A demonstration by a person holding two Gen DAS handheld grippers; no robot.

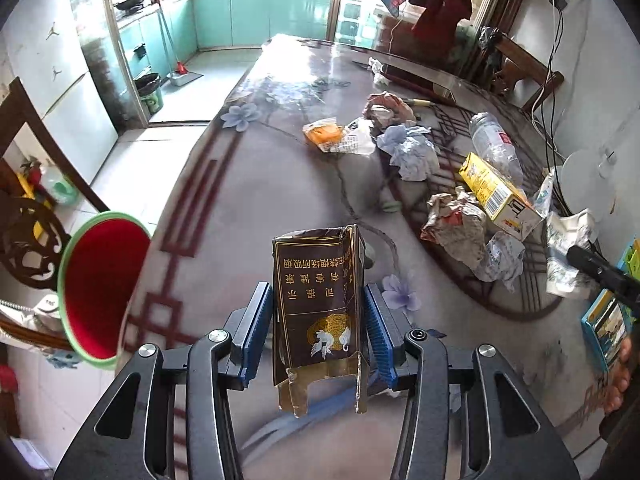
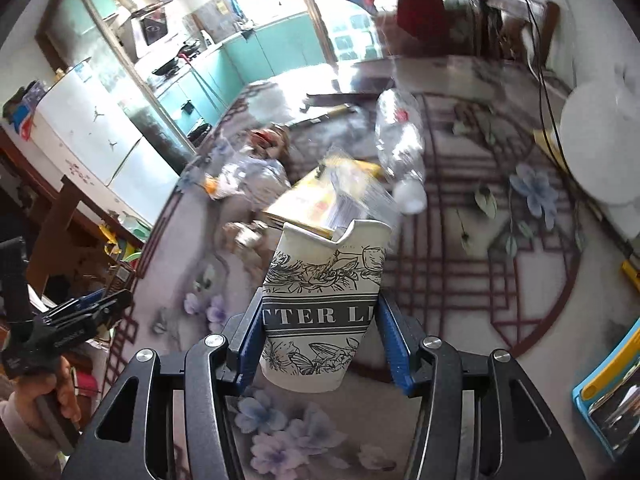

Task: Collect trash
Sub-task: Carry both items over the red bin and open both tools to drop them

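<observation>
A person's left gripper (image 1: 318,320) carries a flattened brown cigarette pack (image 1: 318,304) upright, jaws half shut on its sides, above the flowered tabletop (image 1: 248,208). The red bin (image 1: 102,284) gapes just off the tabletop's edge, to the left of the pack and level with it, its mouth turned towards the jaws. The right gripper (image 2: 322,332) clamps a crumpled paper cup (image 2: 322,304), also upright, farther from the bin; more trash, a yellow box (image 1: 496,190) among it, lies beyond the pack, so the left load looks first to drop
</observation>
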